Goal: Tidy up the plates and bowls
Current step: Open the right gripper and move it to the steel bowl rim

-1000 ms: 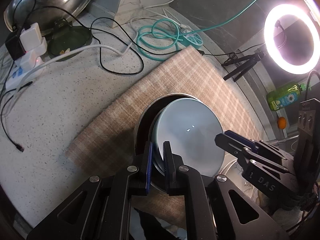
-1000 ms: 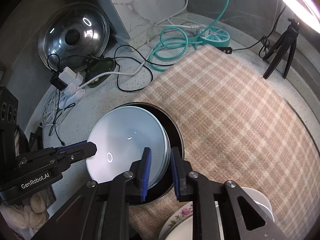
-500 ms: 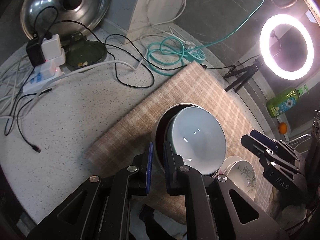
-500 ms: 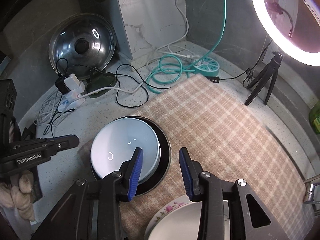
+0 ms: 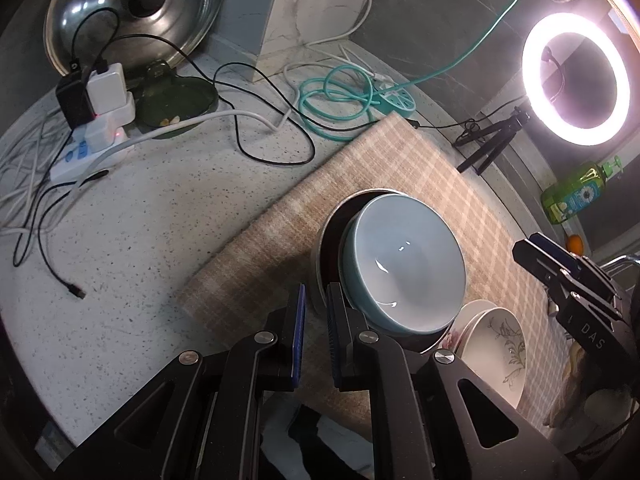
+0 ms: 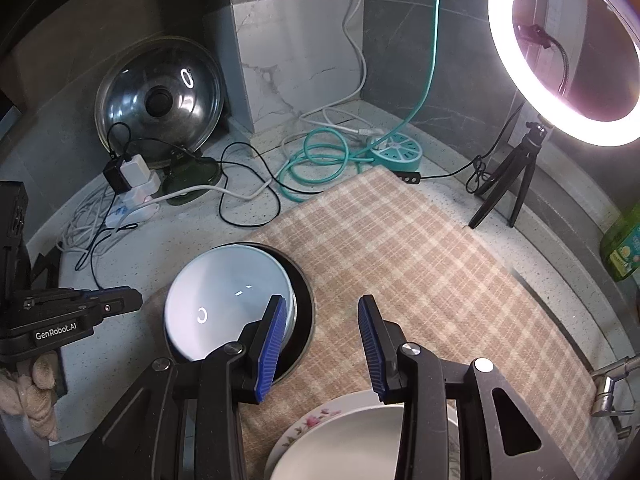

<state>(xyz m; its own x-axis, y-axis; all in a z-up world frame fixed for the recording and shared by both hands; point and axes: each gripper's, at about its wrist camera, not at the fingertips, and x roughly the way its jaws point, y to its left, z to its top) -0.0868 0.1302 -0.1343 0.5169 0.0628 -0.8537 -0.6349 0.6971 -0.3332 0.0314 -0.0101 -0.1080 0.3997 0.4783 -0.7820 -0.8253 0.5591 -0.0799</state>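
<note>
I see blue bowl (image 5: 404, 264) sitting tilted inside dark pan (image 5: 326, 240) on checked cloth (image 6: 420, 248). My left gripper (image 5: 316, 312) clenched, nothing between pads, tips at pan's near rim. My right gripper (image 6: 322, 320) released, empty, jaws parted above cloth beside pan. Flowered plates (image 5: 496, 348) stacked just beside pan.

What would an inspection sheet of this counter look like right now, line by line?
Surface: speckled counter with a checked cloth laid on it.
Job's things: blue bowl sits in a dark pan; flowered plates beside it.
Clutter: pot lid, green dish, soap bottle.
Grippers: left tool shut and empty; right tool open and empty, its jaws have just been opening.
Cables: power strip, black and white leads, teal cord.
Surroundings: lit ring light on a tripod.
</note>
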